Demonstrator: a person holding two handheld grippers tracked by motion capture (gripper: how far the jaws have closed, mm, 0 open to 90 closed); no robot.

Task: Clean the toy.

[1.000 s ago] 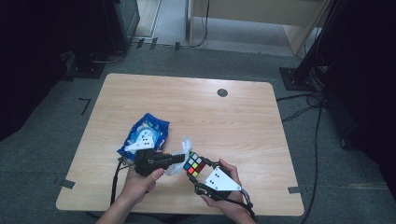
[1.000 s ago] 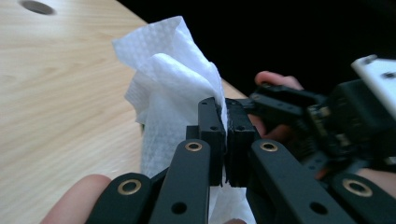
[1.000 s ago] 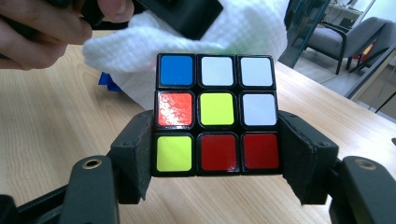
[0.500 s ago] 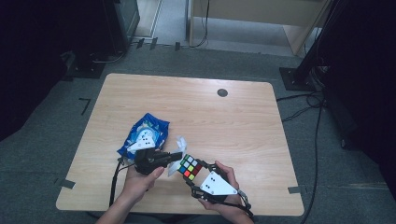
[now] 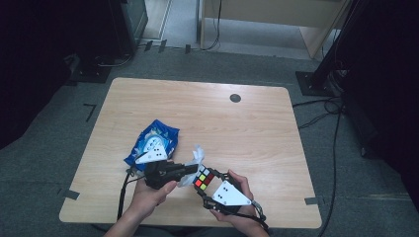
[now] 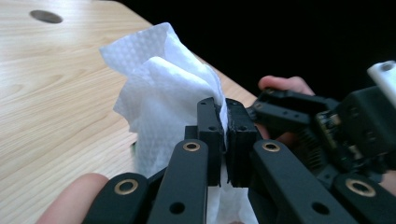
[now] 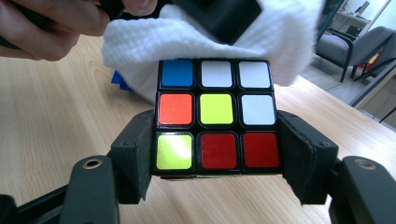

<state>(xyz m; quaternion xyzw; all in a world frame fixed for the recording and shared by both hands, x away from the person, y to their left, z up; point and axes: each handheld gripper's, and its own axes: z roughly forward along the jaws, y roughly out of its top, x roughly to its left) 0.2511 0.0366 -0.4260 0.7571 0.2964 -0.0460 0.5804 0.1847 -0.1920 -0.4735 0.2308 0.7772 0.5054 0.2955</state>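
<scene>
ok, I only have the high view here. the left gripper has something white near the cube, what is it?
Observer: A white paper towel, pinched between the shut jaws of the left gripper.
Operator: And the cube, is it properly held?
Observer: Yes, the right gripper clamps the Rubik's cube by its two sides.
Operator: Is the towel touching it?
Observer: In the right gripper view it drapes against the cube's far edge, above the blue and white stickers.

Three cameras, one table [image 5: 257, 128].
We are looking down from overhead and forward across it; both gripper views are sitting close along their jaws, facing each other, sharing the white tissue [image 6: 159, 88].
</scene>
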